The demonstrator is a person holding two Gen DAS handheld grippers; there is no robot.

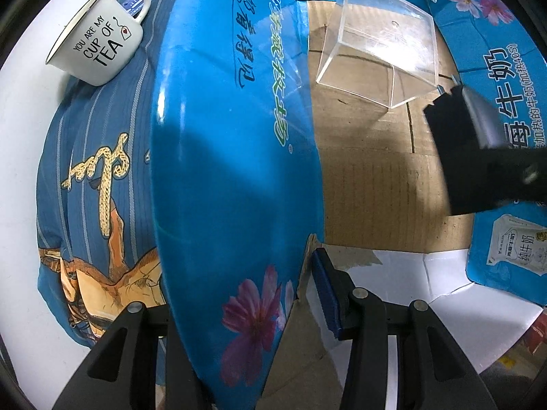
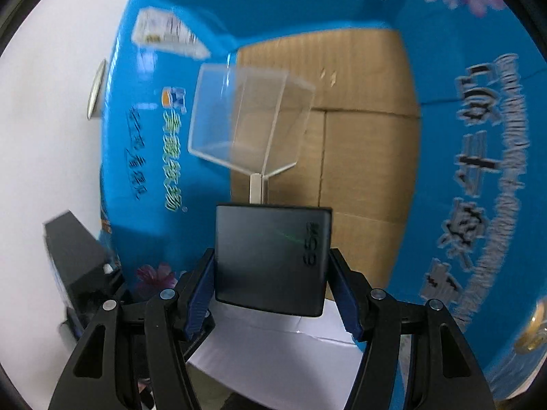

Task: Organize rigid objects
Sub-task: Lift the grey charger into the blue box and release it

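A blue milk carton box [image 1: 232,136] stands open, showing its brown cardboard floor [image 1: 369,177]. A clear plastic box [image 1: 379,41] lies tilted inside it; it also shows in the right wrist view [image 2: 246,119]. My left gripper [image 1: 246,294] is shut on the box's left flap, one finger on each side. My right gripper [image 2: 271,273] is shut on a black rectangular case [image 2: 273,256], held above the box opening; this gripper also shows in the left wrist view [image 1: 478,136]. A white mug [image 1: 99,34] reading "CUP OF TEA" lies outside the box at upper left.
The box sits on a blue patterned cloth [image 1: 99,171] over a white table [image 1: 20,130]. Blue printed flaps [image 2: 478,171] rise on both sides of the opening. A white flap [image 2: 273,352] lies at the near edge.
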